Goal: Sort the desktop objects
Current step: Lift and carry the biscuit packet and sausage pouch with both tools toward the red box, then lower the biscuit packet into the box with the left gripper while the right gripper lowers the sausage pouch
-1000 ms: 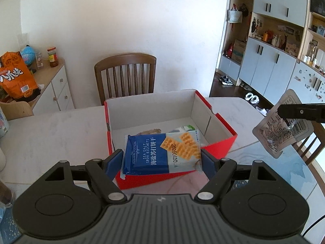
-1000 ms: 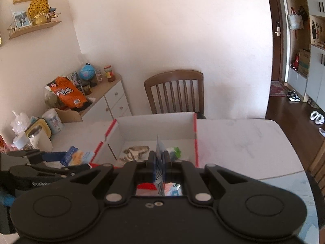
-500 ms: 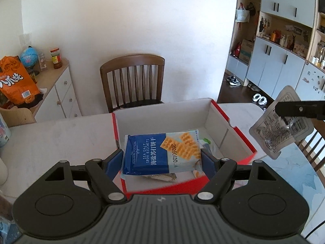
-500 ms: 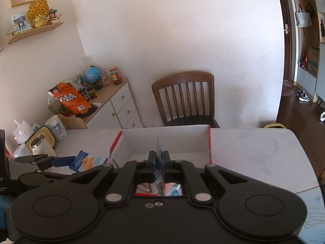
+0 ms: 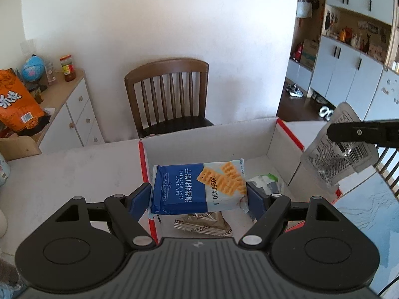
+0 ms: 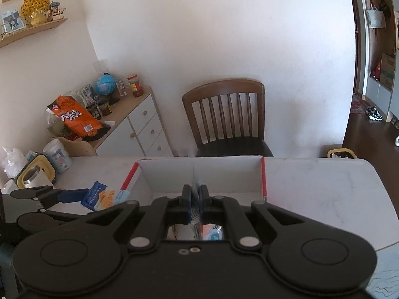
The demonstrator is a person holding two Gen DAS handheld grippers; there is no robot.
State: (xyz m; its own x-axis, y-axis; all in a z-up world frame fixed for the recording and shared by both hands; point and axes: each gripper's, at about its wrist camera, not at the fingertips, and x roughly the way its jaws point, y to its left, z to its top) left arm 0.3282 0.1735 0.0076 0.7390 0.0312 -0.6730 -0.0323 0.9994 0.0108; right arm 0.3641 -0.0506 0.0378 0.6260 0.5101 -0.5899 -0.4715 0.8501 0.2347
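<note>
My left gripper (image 5: 198, 196) is shut on a blue soda biscuit packet (image 5: 197, 185), held flat over the near left part of the red box (image 5: 290, 134) with white inner walls. Inside the box lie a brown sachet (image 5: 204, 225) and a white and green packet (image 5: 265, 182). My right gripper (image 6: 195, 196) is shut on a thin clear pouch (image 5: 339, 154), seen edge-on between its pads over the box (image 6: 199, 172). In the left wrist view the pouch hangs above the box's right wall. The biscuit packet (image 6: 103, 196) shows at the box's left edge in the right wrist view.
A wooden chair (image 5: 169, 94) stands behind the white table (image 5: 62, 169). A white sideboard (image 6: 139, 129) at the left carries an orange snack bag (image 6: 74, 118), a globe and a jar. Cups and a tissue roll (image 6: 58, 155) stand at the table's left end.
Both grippers have moved forward over the box with their packets still held. The box's inside and the sachet in it now show under the biscuit packet.
</note>
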